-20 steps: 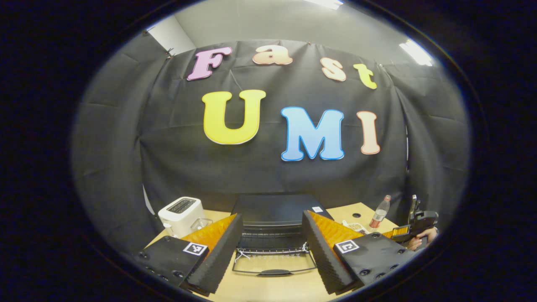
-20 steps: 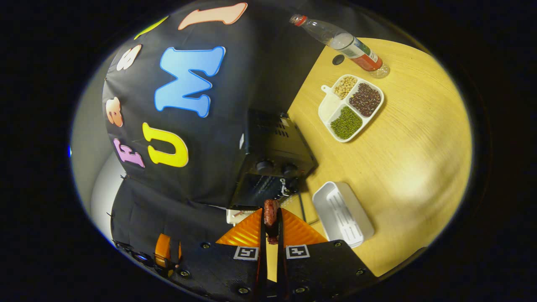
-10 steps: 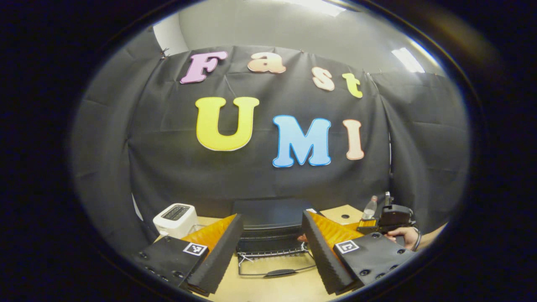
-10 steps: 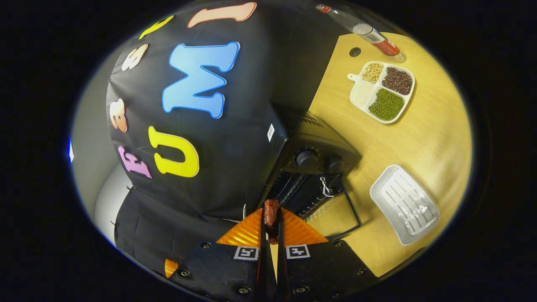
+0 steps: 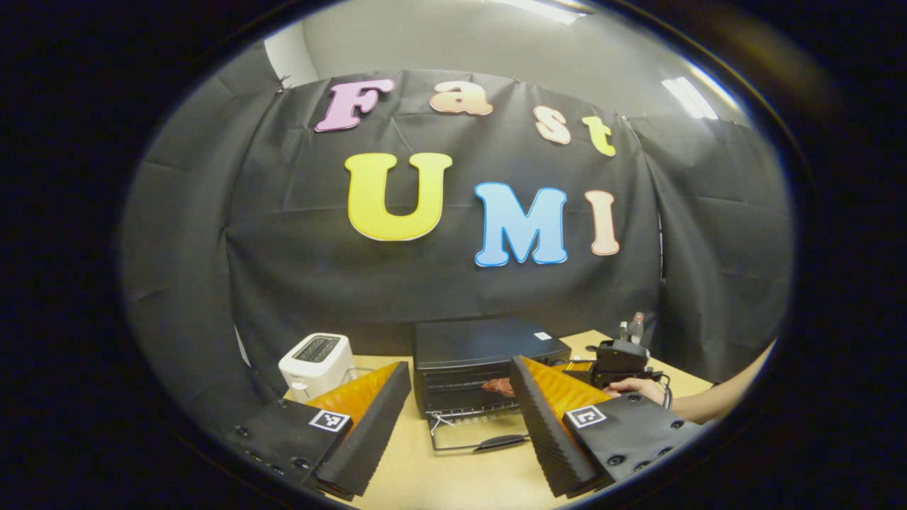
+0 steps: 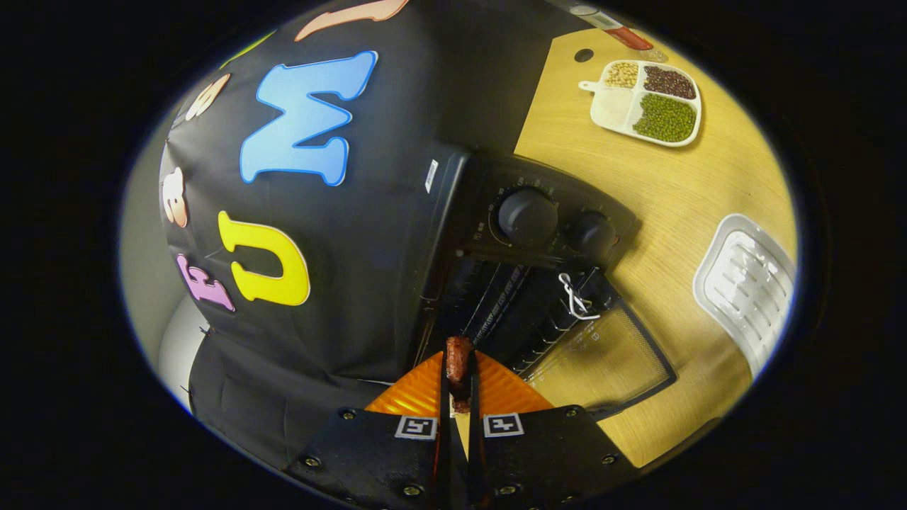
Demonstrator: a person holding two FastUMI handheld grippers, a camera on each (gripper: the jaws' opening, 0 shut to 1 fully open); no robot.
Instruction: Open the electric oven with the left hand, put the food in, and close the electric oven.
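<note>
1. The food [image 6: 458, 361], a reddish-brown piece, is being held in the right gripper [image 6: 458, 382], whose jaws are clamped on it, just at the mouth of the oven [image 6: 524, 269].
2. The door [image 6: 602, 361] is lying folded down onto the bench [image 6: 708, 184]; the rack inside is being shown dark and bare.
3. The step is judged to be the insertion: the food is best being carried level over the door, set well onto the rack, and released only once it is resting there.
4. The left gripper [image 5: 457, 418], jaws wide apart and holding nothing, is being kept back from the door near the bench's front edge.
5. Being counted: one oven, two knobs [image 6: 528, 216], one food piece, one toaster [image 5: 317, 356], one divided dish [image 6: 641, 103], one white tray [image 6: 747, 287], one bottle [image 6: 609, 21].
</note>
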